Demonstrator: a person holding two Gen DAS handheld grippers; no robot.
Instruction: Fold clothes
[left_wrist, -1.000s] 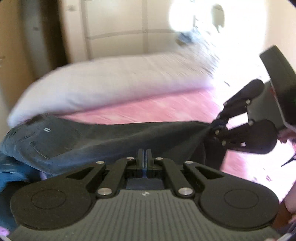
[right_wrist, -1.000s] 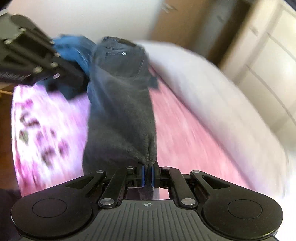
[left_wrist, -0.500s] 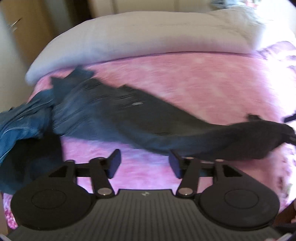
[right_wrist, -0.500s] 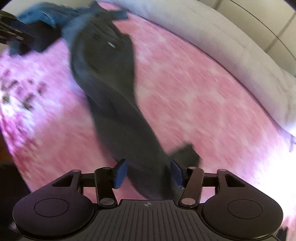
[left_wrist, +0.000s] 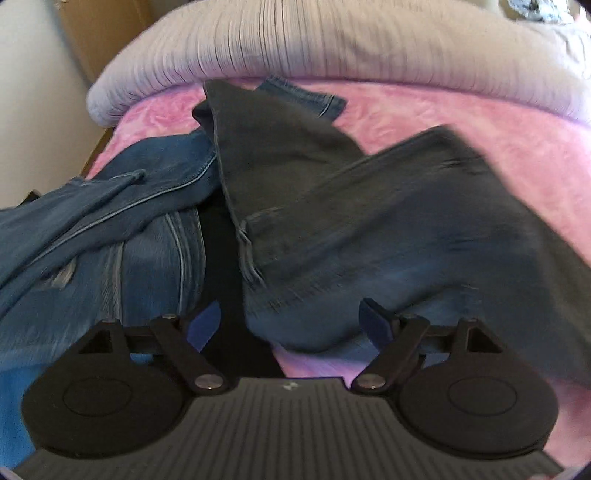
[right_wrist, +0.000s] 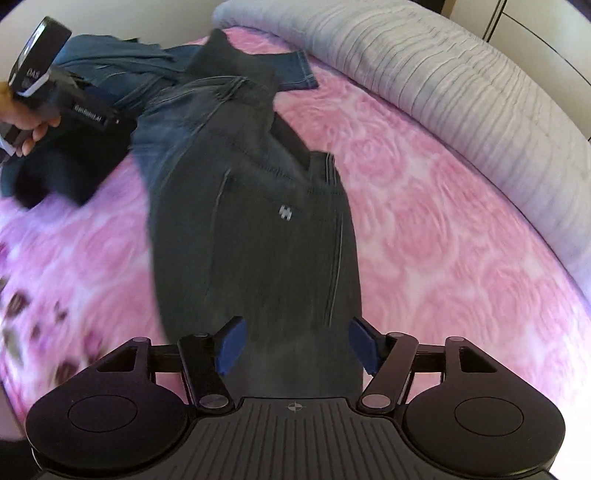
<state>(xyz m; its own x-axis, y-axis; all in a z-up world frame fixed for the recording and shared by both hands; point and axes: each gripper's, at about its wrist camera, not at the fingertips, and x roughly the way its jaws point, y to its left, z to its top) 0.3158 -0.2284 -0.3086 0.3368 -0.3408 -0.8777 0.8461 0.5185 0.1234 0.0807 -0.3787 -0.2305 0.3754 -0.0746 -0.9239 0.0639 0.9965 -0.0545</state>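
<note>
Matt dark denim jeans (right_wrist: 258, 236)

Support: we see a bed (right_wrist: 424, 229) under a pink rose-patterned cover.
Far edge: a grey ribbed bolster (right_wrist: 461, 85) runs along it.
Centre: dark grey jeans (right_wrist: 258, 221) lie lengthwise on the cover.
Left: blue jeans (left_wrist: 110, 221) lie crumpled beside the grey pair, partly under it.
Between them: a black garment (left_wrist: 218, 251).

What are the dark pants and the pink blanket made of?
The dark pants look like denim, matte charcoal: you can see stitched seams and a sewn pocket. The pink blanket seems soft plush fleece with a fuzzy rose pattern, though blur leaves that uncertain.
</note>
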